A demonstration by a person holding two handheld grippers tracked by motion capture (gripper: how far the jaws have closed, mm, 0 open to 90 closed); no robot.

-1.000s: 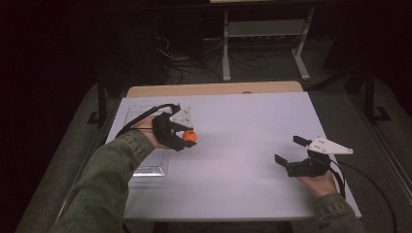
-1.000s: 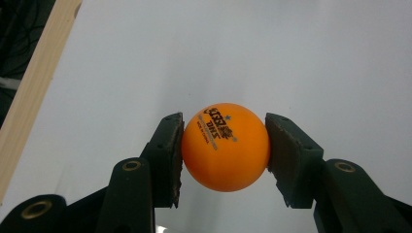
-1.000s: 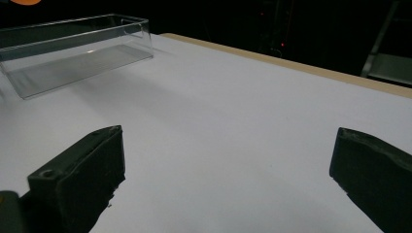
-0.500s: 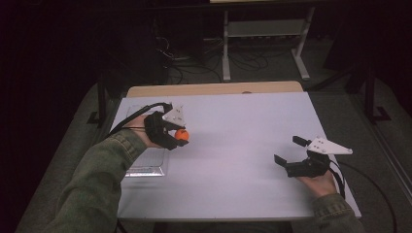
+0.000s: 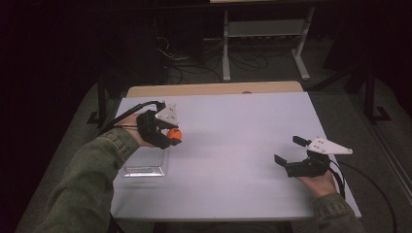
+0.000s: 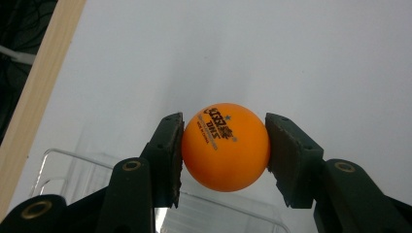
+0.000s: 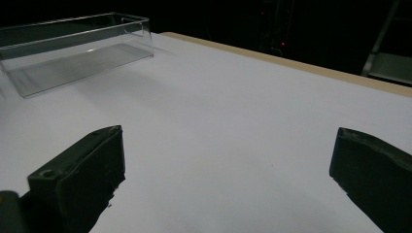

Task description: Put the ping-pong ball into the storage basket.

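One orange ball (image 6: 226, 147), round, no long axis; printed logo faces up toward cam. Clamped betw. pads of left gripper (image 5: 171, 136), held above clear tray (image 5: 144, 163) near table (image 5: 233, 126) left edge. Right gripper (image 5: 290, 153): jaws wide apart, nothing betw. them, low over table's right side.

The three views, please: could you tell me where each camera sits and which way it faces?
High view: above the person's side, facing forward and down on the white table; both sleeves, left gripper, right gripper.
Left gripper view: on that gripper, looking along its jaws clamping the orange ball.
Right gripper view: low over the table, between open jaws.
Shared: the clear tray appears in all three.
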